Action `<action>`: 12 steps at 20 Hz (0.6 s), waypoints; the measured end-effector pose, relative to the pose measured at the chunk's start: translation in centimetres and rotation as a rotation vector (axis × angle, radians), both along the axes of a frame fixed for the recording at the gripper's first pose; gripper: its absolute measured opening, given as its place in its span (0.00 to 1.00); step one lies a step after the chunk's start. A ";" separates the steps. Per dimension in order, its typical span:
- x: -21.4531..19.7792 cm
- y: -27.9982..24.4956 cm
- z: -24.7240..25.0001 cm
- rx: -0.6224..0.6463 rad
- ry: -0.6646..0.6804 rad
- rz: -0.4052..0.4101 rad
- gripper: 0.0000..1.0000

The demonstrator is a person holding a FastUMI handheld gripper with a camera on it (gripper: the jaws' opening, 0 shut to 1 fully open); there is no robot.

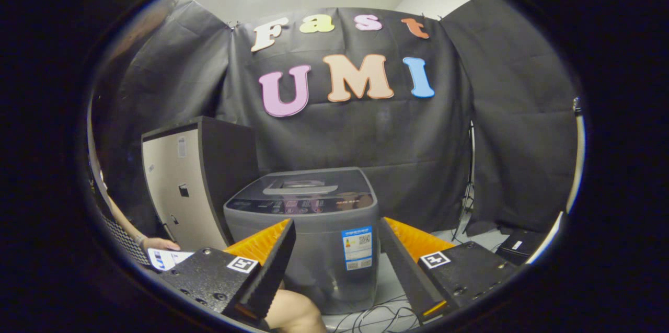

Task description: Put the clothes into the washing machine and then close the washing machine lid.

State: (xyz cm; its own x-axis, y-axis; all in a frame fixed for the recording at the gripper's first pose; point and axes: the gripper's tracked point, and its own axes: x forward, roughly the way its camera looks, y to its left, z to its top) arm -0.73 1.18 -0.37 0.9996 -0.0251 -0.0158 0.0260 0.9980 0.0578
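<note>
Hand-held gripper (337, 262) hangs before a closed washing machine (308, 228).

At lower centre of the frame the fingers stand wide apart, gripping nothing, with the grey top-loader just beyond them, lid down. A dark-sided cabinet (196, 181) stands at its left. Cables (376, 317) trail on the floor below; a person's arm (157, 243), perhaps resting on paper, shows at lower left.

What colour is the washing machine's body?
Grey, with a darker lid; the washing machine shows best in the gripper view.
</note>
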 end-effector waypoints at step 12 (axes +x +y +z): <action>-0.1 -0.2 -0.1 0.048 -0.006 0.050 0.97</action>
